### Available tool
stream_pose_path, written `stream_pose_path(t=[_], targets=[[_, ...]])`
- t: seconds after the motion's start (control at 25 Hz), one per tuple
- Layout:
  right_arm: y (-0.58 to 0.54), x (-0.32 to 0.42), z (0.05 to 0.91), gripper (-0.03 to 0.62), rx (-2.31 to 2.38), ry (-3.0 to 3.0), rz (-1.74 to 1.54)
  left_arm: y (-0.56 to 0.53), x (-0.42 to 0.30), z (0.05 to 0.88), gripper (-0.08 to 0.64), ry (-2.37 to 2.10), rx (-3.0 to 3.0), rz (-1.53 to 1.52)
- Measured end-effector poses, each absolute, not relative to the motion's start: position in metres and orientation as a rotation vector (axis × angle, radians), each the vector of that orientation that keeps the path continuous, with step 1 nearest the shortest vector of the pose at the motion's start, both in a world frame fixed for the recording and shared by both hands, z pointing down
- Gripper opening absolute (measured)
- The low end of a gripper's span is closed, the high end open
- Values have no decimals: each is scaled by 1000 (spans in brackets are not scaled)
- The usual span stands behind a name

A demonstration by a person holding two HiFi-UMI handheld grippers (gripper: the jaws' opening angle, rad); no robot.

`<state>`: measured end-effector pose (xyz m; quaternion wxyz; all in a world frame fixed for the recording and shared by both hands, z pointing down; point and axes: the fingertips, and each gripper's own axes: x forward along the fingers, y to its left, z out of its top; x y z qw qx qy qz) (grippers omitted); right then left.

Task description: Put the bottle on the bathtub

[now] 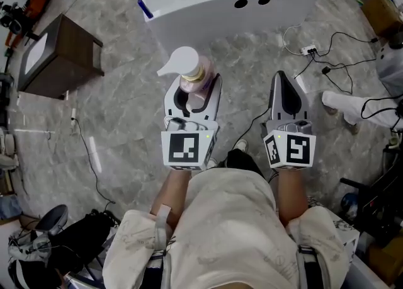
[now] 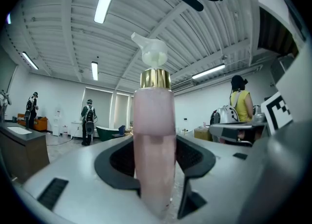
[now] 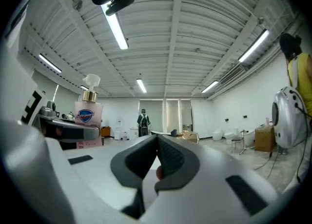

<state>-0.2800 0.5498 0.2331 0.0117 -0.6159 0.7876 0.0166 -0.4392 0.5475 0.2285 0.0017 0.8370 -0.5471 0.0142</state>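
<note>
Lap [image 1: 227, 218] is nearest; just beyond it the left tongs [image 1: 195, 86] grasp the bottle [image 2: 155, 140] at mid-body, upright, in the air before the far bathtub [image 1: 208, 26]. Right tongs [image 1: 283, 86] are clenched, empty. Bottle seems stiff, smooth, maybe slippery; a mid-body hold suits it

You stand on a grey marbled floor [image 1: 126, 111]. The white bathtub [image 1: 189, 17] sits on it straight ahead of you. Left of the bathtub stands a dark brown cabinet [image 1: 63, 55]. Just right of the bathtub lies a white power strip [image 1: 308, 50], with black cables [image 1: 327, 69] looping away from it across the floor. Farther right of the bathtub, a cardboard box [image 1: 380, 11] rests at the edge of view. Nearer you than the bathtub, on its right, another person's white shoe [image 1: 337, 102] is planted. Nearer you on its left, a thin black cable [image 1: 94, 174] trails toward a black bag [image 1: 82, 243].
</note>
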Motion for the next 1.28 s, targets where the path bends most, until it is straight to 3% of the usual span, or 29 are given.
stream_pose_path(t=[0.68, 1.28], targets=[[505, -157, 256, -14, -1980, 2374, 17, 493, -330, 240, 225, -1681, 2639, 76], [465, -104, 262, -14, -2035, 2337, 16, 445, -286, 239, 225, -1668, 2669, 57]])
